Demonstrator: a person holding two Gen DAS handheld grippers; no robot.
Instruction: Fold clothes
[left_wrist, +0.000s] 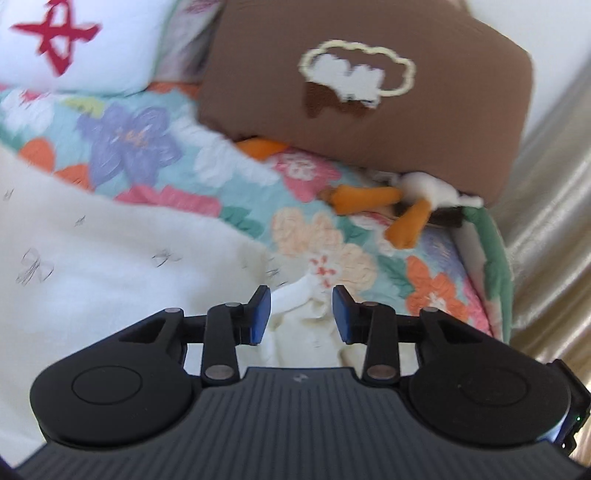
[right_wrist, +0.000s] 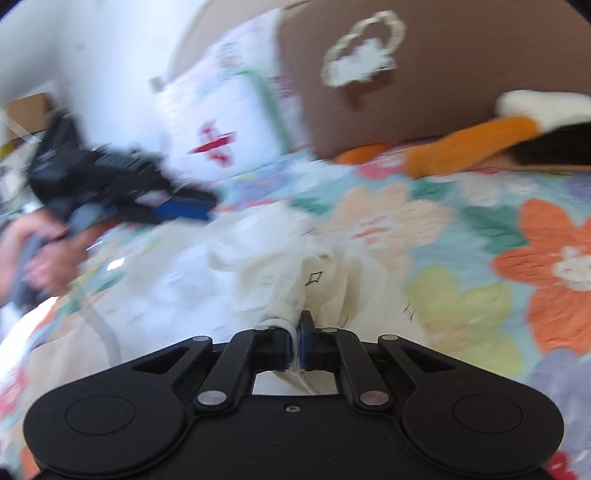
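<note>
Two grippers work the white garment (right_wrist: 236, 273) spread on the floral quilt (right_wrist: 480, 236): the right gripper (right_wrist: 297, 341) pinches a bunched edge at lower centre, while the left gripper (left_wrist: 301, 314) hovers part-open just above cloth, gripping nothing.

It was a home bedrm: floral quilt (left_wrist: 155, 147) on a bed, w/ brown cushion (left_wrist: 369, 74) & plush toy (left_wrist: 406, 206) beyond the tongs.

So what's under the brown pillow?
Under the brown pillow a stuffed toy pokes out on the floral quilt: orange legs, white and dark body. Its upper part is covered.
</note>
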